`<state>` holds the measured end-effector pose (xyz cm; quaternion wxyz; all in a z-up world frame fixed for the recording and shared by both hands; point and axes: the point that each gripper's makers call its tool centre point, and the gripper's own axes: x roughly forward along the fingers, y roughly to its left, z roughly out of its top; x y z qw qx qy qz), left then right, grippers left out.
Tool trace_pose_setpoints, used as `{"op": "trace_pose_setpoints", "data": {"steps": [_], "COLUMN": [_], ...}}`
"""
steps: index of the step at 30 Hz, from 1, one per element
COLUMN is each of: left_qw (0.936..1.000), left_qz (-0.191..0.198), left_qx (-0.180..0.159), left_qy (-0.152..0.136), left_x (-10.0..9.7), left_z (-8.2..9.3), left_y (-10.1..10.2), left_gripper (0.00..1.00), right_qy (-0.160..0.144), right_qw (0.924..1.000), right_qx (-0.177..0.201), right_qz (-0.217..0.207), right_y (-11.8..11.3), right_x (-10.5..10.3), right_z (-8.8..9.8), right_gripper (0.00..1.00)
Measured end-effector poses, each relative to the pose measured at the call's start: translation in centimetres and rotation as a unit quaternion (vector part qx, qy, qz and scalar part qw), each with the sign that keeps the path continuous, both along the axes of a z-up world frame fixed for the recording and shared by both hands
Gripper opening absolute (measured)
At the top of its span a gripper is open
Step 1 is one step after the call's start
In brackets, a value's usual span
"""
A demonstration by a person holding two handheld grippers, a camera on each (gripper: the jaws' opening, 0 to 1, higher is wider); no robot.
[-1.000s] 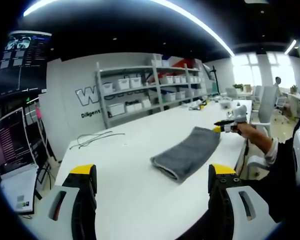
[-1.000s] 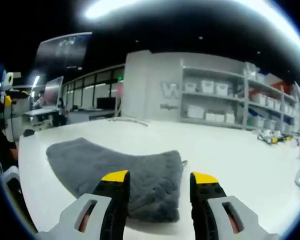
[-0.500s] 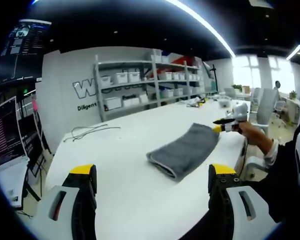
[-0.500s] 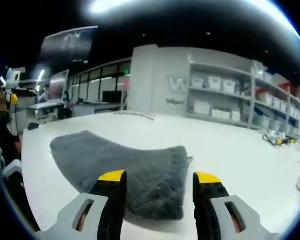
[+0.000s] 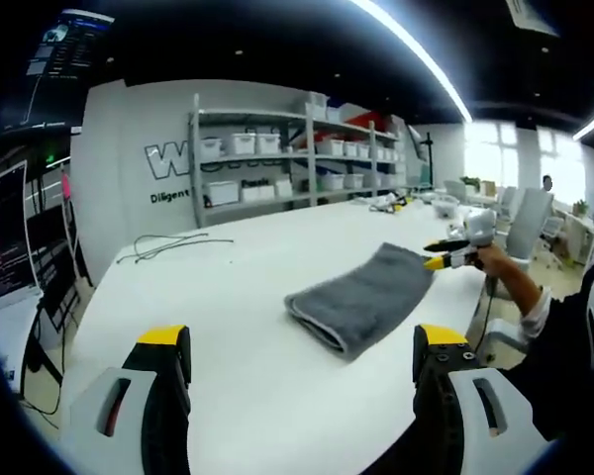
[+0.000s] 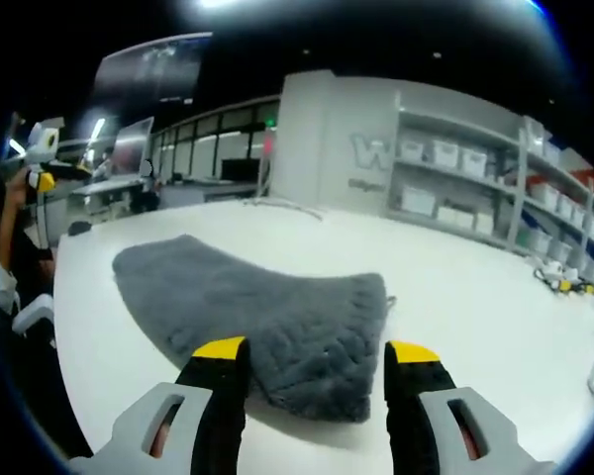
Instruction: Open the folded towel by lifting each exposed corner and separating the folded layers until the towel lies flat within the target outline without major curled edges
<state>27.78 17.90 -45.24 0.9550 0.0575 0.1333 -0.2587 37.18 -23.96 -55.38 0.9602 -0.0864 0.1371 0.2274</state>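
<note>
A grey folded towel (image 5: 361,297) lies on the white table (image 5: 228,317), its thick folded edge toward the left gripper view. My left gripper (image 5: 295,348) hangs open above the table's near part, well short of the towel. My right gripper (image 6: 317,361) is open, its yellow-tipped jaws just before the towel's (image 6: 267,307) near short end and slightly above it. In the left gripper view the right gripper (image 5: 445,252) shows at the towel's far end, held by a hand. The left gripper (image 6: 40,163) shows at the far left of the right gripper view.
A loose cable (image 5: 168,245) lies on the table's far left. Shelves with white bins (image 5: 277,163) line the back wall. Small items (image 5: 401,203) sit at the table's far end. A monitor (image 5: 0,237) stands at left. Office chairs (image 5: 530,213) stand at right.
Both cameras shifted a little. The right gripper has edged closer to the towel's near end, which now looks larger. The towel itself has not moved.
</note>
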Motion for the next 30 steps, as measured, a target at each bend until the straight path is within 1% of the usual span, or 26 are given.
{"op": "trace_pose_setpoints", "data": {"steps": [2,6,9,13,19,25,30], "left_qw": [1.0,0.9997,0.9998,0.9995,0.999,0.9977,0.9958], "left_qz": [-0.001,-0.014,-0.015,-0.015,-0.024,-0.042,-0.056], "left_qx": [0.004,0.008,0.004,0.002,0.005,0.01,0.011], "left_qy": [0.004,0.016,0.014,0.028,0.038,0.052,0.071], "left_x": [0.2,0.4,1.0,1.4,1.7,2.0,2.6], "left_z": [-0.4,-1.4,-1.7,-2.7,-3.5,-4.7,-6.5], "left_y": [-0.3,-1.5,-1.7,-1.9,-2.8,-4.4,-6.0], "left_gripper": [0.91,0.91,0.89,0.89,0.89,0.88,0.87], "right_qy": [0.001,0.007,0.01,0.016,0.023,0.028,0.031], "right_qw": [1.0,1.0,0.9999,0.9999,0.9997,0.9996,0.9995], "right_qx": [-0.001,0.0,-0.001,-0.001,-0.003,-0.002,-0.002], "right_qz": [-0.001,-0.001,-0.001,0.001,0.006,0.007,0.01], "right_y": [0.0,0.0,-0.1,0.0,0.1,0.0,0.2], "right_x": [0.0,-0.1,-0.2,-0.3,-0.5,-0.8,-1.0], "right_z": [-0.1,-0.4,-0.6,-0.8,-1.2,-1.4,-1.6], "right_gripper": [0.53,0.53,0.53,0.52,0.5,0.49,0.49]}}
